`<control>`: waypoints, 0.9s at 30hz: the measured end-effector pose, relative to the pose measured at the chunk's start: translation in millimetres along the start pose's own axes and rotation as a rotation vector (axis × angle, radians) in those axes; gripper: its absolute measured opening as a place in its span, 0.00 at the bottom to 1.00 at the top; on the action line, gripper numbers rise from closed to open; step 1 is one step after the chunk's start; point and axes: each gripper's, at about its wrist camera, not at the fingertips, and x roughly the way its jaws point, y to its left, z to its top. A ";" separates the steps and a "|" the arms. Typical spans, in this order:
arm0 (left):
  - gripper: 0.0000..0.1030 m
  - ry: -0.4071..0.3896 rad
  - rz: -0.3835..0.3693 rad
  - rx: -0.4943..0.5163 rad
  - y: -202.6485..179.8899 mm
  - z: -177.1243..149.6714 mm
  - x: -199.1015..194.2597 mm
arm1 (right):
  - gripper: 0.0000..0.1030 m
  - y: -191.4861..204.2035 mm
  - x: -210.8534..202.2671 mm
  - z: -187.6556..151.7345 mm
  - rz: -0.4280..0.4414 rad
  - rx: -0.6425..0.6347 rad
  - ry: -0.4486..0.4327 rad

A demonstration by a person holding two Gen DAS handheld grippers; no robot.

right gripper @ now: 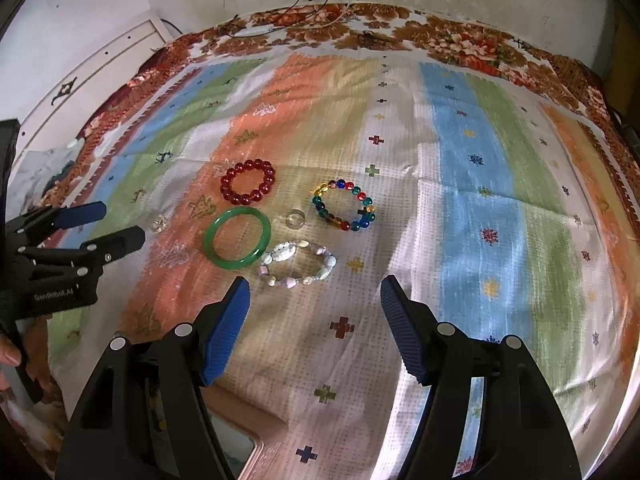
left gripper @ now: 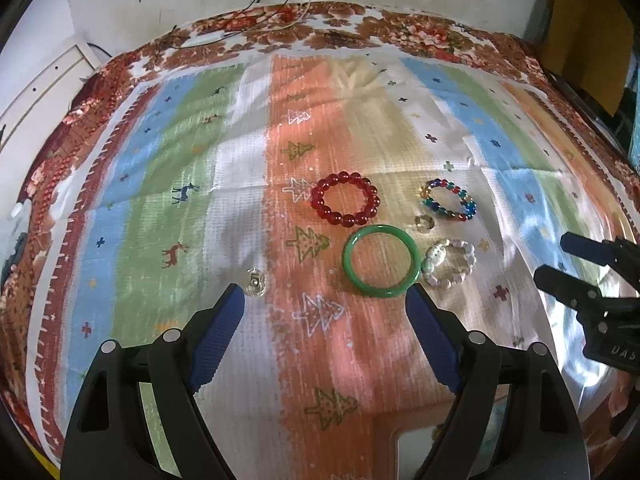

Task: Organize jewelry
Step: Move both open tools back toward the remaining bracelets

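Observation:
Five pieces lie together on the striped cloth: a red bead bracelet (left gripper: 346, 199) (right gripper: 248, 182), a green bangle (left gripper: 381, 261) (right gripper: 237, 237), a multicoloured bead bracelet (left gripper: 448, 199) (right gripper: 344, 205), a pale stone bracelet (left gripper: 450, 263) (right gripper: 298, 263) and a clear ring (left gripper: 424, 223) (right gripper: 295, 218). A small clear piece (left gripper: 255, 282) (right gripper: 160, 223) lies apart to the left. My left gripper (left gripper: 325, 294) (right gripper: 122, 222) hovers open just short of the green bangle, holding nothing. To its right my right gripper (right gripper: 315, 284) (left gripper: 551, 257) hangs open and empty before the pale bracelet.
The striped cloth (left gripper: 168, 152) (right gripper: 480, 200) lies over a floral cover (left gripper: 400, 28) that runs to a white wall. A pink-rimmed box (left gripper: 400, 420) (right gripper: 240, 404) shows at the near edge under the grippers. A hand (right gripper: 12, 356) holds the left gripper. Thin cables (left gripper: 260, 0) trail at the back.

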 end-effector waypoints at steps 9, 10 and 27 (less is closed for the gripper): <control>0.79 0.047 -0.067 -0.055 6.7 10.6 20.2 | 0.66 -2.0 13.8 6.2 -0.005 -0.013 0.028; 0.79 0.052 -0.072 -0.056 6.8 11.3 22.3 | 0.66 -2.9 16.5 6.7 -0.003 -0.011 0.036; 0.79 0.130 -0.081 -0.053 5.2 19.9 61.9 | 0.66 -5.9 48.7 8.5 -0.002 -0.010 0.121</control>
